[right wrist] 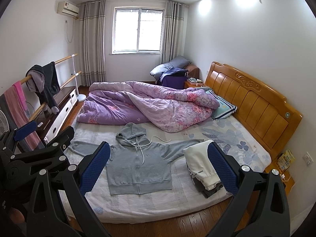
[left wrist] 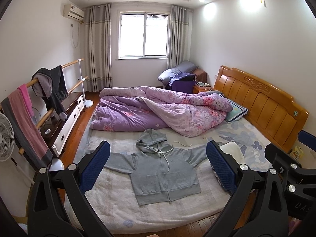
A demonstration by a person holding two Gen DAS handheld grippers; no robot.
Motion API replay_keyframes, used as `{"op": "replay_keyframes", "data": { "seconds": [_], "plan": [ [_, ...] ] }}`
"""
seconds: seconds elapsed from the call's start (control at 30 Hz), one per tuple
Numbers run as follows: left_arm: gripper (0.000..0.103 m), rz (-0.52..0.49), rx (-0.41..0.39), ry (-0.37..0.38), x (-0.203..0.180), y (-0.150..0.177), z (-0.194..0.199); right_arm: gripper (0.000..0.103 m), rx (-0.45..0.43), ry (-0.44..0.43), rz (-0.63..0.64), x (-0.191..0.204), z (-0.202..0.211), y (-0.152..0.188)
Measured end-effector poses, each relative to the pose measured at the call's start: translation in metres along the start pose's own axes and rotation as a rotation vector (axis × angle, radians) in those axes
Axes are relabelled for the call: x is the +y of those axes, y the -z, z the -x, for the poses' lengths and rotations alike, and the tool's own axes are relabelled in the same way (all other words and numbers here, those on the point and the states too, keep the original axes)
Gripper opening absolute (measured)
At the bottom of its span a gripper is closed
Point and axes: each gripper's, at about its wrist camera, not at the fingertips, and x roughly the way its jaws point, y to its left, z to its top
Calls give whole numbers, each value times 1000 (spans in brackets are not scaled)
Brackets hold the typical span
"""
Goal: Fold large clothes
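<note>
1. Two grippers are in view, both raised above the near edge of the bed point(left wrist: 246, 138) and touching nothing. The left gripper point(left wrist: 158, 164) has its jaws spread wide and empty; the right gripper point(right wrist: 159, 165) likewise stands wide apart and holds nothing.
2. One grey hoodie point(left wrist: 164, 169) lies at lower centre of the left view, flat on the mattress, front up, zip closed, hood pointing toward the window point(left wrist: 144, 35). Both sleeves are spread out to the sides; the white drawstring trails over the chest.
3. No fold is visible on the hoodie: sleeves, hood and hem are all laid out. Judged from this, it is spread and ready, with its folding not yet begun.
4. A stack point(right wrist: 203, 165) of folded garments, white on top of darker ones, sits at lower right of the right view, just beside the hoodie's sleeve end. I judge these to be finished items.
5. A purple quilt point(left wrist: 158, 108) is bunched across the middle of the frame, behind the hoodie and apart from it.
6. Remaining, by my judgement: sleeves in, body folded, then placed on the stack.
</note>
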Motion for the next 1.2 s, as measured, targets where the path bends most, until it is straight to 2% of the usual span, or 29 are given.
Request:
{"op": "replay_keyframes", "data": {
  "seconds": [0.47, 0.8, 0.97, 1.2],
  "plan": [
    [98, 1, 18, 6, 24, -7, -5, 95, 25, 4, -1, 16, -12, -7],
    [98, 5, 43, 6, 27, -12, -21, 95, 53, 0, 2, 19, -24, -10],
    [98, -2, 75, -12, 17, -14, -46, 95, 83, -25, 0, 8, -49, -14],
    [98, 22, 130, -70, -8, -23, -108, 95, 130, -114, 6, -29, -113, -30]
  ]
}}
